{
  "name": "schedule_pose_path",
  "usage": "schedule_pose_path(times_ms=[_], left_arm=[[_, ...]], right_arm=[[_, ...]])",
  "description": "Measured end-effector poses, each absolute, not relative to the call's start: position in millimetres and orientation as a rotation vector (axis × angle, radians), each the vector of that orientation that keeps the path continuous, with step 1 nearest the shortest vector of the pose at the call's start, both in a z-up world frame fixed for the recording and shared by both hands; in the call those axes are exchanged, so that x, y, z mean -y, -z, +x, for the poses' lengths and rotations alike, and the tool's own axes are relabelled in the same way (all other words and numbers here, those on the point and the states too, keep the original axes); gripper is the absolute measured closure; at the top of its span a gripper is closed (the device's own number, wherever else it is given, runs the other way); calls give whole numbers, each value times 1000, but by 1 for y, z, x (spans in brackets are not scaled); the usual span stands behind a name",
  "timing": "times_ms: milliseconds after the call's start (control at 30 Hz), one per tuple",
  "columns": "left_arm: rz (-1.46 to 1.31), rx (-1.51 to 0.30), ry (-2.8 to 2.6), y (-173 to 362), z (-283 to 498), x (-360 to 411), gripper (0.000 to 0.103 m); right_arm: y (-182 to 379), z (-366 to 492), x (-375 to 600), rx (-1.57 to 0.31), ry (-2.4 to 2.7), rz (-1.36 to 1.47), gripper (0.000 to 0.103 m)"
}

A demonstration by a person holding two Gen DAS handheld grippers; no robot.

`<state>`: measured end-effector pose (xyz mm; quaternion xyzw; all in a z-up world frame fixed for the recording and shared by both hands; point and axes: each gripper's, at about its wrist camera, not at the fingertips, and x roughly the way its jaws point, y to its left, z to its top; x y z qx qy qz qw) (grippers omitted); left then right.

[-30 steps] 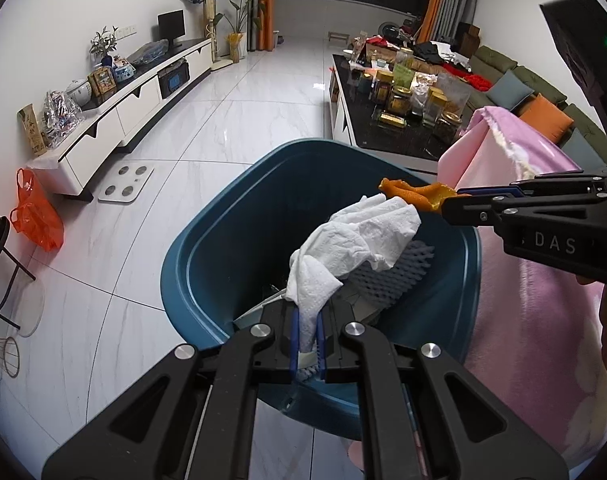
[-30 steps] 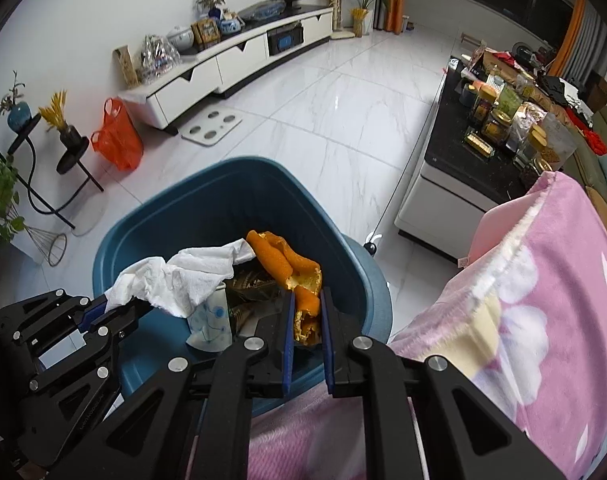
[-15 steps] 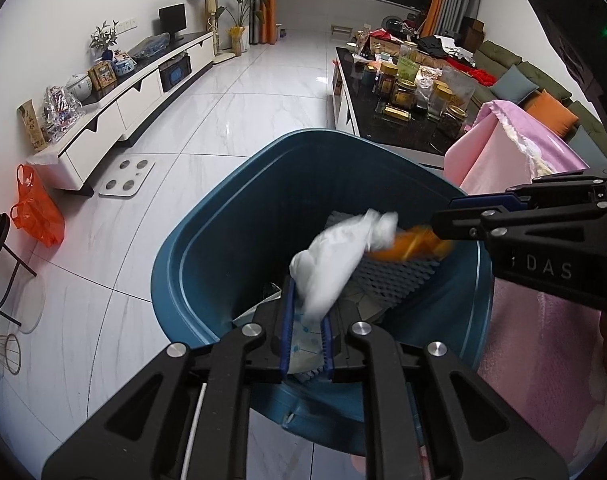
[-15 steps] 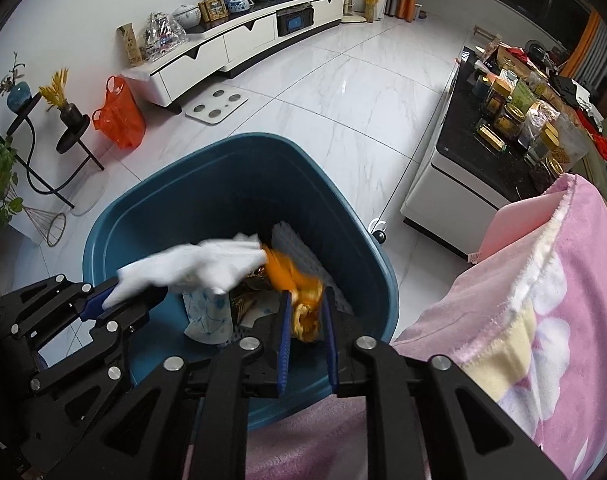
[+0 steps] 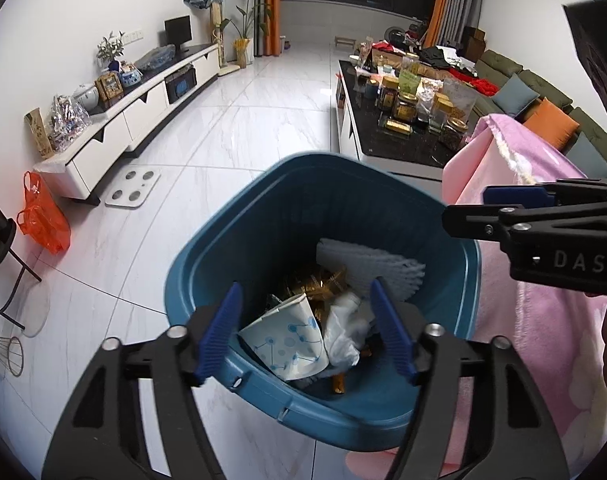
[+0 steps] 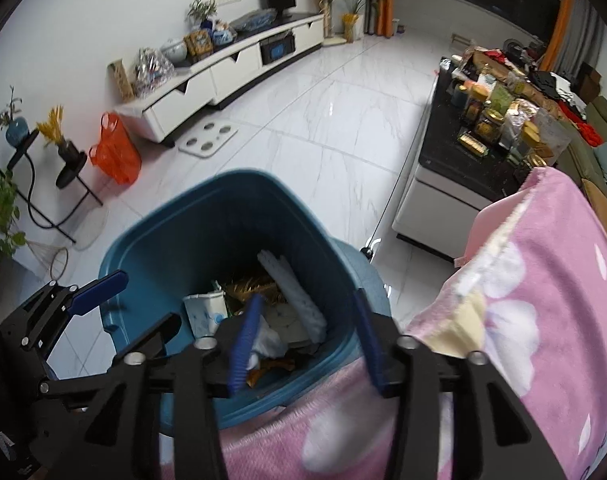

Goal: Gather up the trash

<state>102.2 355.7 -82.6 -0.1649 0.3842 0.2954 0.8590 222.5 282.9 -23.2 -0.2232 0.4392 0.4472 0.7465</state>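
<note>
While both tools (image 5: 305, 330) (image 6: 305, 344) just opened, empty, tissue (image 5: 343, 332) lies below in bin (image 5: 207, 264)

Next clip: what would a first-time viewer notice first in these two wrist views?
The blue bin fills the middle of both views, holding a crumpled white tissue, a patterned paper cup and white foam netting. Over it hang the left gripper and right gripper, jaws just opened, nothing between them. A pink blanket lies beside the bin on the right.
</note>
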Motion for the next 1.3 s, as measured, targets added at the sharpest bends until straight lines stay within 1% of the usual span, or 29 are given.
schedule_pose_path(times_ms=[67,133,200,233,300,333,367,433,467,967,1300], left_arm=[[-344,-788,-627,76,99,-354,21],[-340,-779,-631,72,95,-353,18],[-339,-764,-633,65,92,-351,11],[-336,-759,-636,63,92,-350,9],[-331,-746,-638,56,91,-347,6],[-328,-743,-641,54,90,-347,6],[-326,-742,-641,51,90,-345,6],[-325,-735,-637,46,88,-342,6],[-322,-734,-639,43,87,-340,6],[-286,-657,-641,-11,77,-303,6],[-247,-609,-568,-38,81,-260,6]], right_arm=[[19,226,-277,-947,-970,-464,41],[14,228,-270,-929,-961,-440,36],[8,228,-263,-905,-953,-415,28],[5,229,-259,-893,-949,-404,23],[-2,230,-251,-868,-941,-388,20],[-5,230,-247,-856,-937,-381,14],[-8,230,-243,-841,-931,-375,11],[-14,232,-235,-813,-920,-367,10],[-18,232,-229,-801,-913,-356,7],[-44,227,-155,-709,-837,-245,7],[-57,218,-93,-645,-756,-199,7]])
